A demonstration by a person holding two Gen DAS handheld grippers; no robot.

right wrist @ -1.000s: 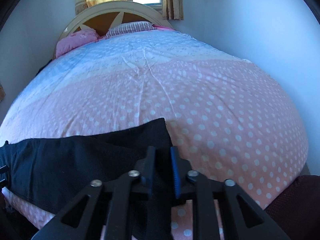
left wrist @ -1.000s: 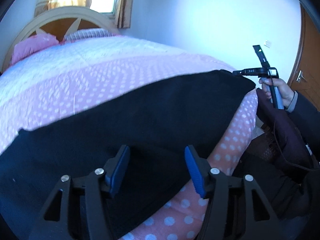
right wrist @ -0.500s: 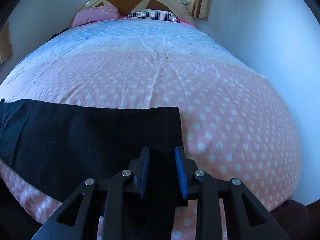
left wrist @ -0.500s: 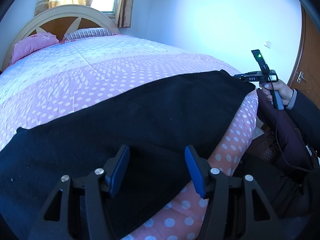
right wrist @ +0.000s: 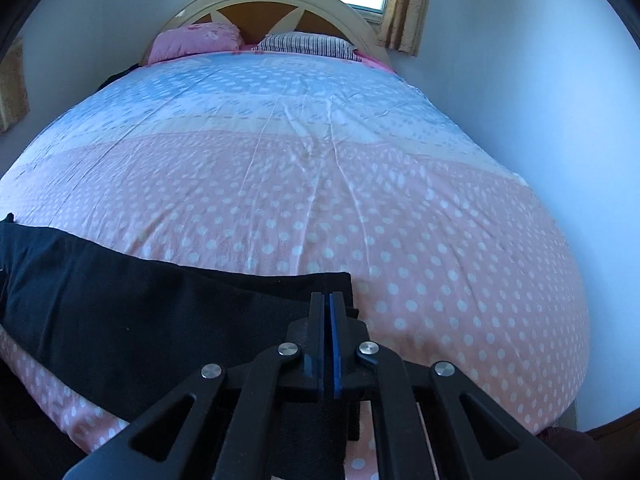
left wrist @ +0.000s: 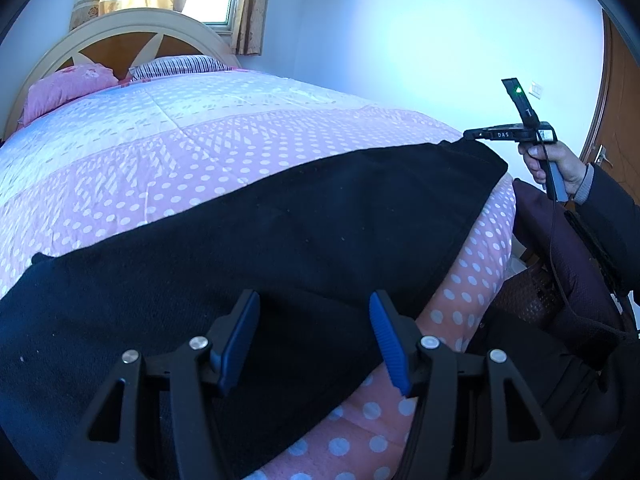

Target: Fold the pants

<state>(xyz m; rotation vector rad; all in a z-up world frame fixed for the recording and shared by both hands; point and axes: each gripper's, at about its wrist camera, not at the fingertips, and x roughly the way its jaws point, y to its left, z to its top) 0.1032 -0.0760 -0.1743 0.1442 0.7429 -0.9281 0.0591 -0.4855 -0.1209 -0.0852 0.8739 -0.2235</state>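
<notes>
Looks like the grab stage w/ no fold made yet: black pants [left wrist: 280, 240] lie flat in a long band across the near edge of the bed [right wrist: 320, 184]; right gripper [right wrist: 327, 320] is pinched together on one end corner, while left gripper [left wrist: 314, 316] hovers w/ jaws wide apart over the near hem, gripping nothing. Next move prob needs the left to bite the cloth edge, then both lift & carry it over evenly. Pants are matte, soft, lint-flecked knit; the quilt is smooth pink polka-dot cotton, faintly creased.
</notes>
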